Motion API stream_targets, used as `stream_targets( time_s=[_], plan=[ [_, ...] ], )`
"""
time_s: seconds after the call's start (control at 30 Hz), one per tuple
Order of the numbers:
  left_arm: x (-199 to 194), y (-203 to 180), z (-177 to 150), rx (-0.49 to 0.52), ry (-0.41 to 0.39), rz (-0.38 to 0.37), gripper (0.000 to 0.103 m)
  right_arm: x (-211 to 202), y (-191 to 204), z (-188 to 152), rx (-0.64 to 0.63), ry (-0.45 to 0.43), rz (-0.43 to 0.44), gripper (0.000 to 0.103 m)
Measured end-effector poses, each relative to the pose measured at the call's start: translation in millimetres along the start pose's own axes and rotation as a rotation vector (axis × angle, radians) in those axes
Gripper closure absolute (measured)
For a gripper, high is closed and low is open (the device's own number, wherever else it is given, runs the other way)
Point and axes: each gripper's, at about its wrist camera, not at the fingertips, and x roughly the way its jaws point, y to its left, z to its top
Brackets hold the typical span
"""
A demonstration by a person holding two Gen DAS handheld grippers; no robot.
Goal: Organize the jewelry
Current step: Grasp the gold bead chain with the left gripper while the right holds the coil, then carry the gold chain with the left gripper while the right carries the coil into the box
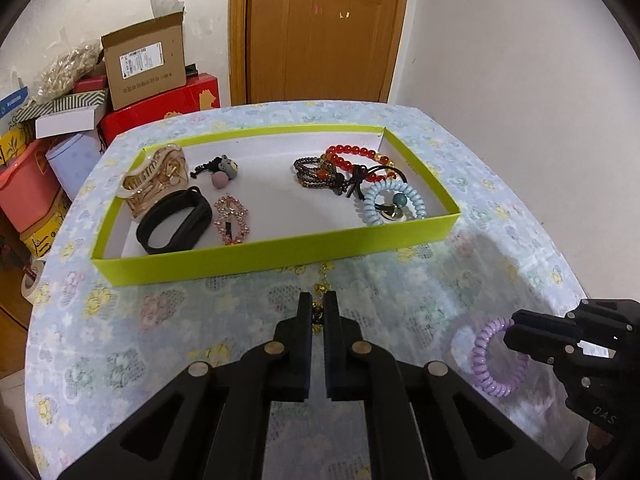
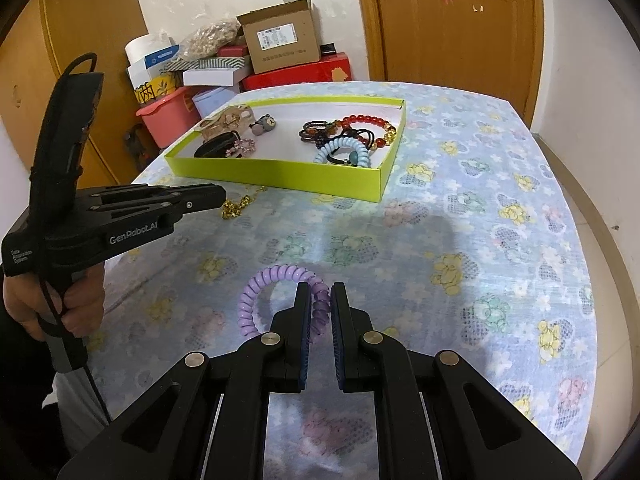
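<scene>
A lime-green tray point(image 1: 276, 251) point(image 2: 280, 176) lies on the flowered tablecloth and holds bracelets, hair ties and clips. My left gripper point(image 1: 318, 300) point(image 2: 218, 196) is shut on a gold chain bracelet point(image 1: 320, 290) point(image 2: 236, 206) that lies just in front of the tray. My right gripper point(image 2: 321, 290) point(image 1: 516, 326) is shut on a purple spiral hair tie point(image 2: 260, 292) point(image 1: 490, 360) that rests on the cloth to the right of the left gripper.
Inside the tray: a gold-and-white claw clip point(image 1: 154, 178), black hair bands point(image 1: 176, 220), a pink rhinestone clip point(image 1: 232, 220), red bead bracelets point(image 1: 356, 156), a blue spiral tie point(image 1: 394, 202). Boxes point(image 1: 144, 64) are stacked beyond the table's left edge. A door point(image 1: 320, 32) stands behind.
</scene>
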Motion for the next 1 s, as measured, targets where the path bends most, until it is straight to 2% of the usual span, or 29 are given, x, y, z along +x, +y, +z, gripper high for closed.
stream_targets(
  time_s=[0.43, 1.0],
  plan=[
    [-32, -4, 1, 0.002, -0.05, -0.008, 0.098, -22, 3, 4, 0.001, -0.043, -0.005, 0.093],
    [-84, 7, 20, -0.011, -0.13, -0.059, 0.098, -46, 23, 33, -0.071, -0.118, 0.003, 0.093]
  ],
)
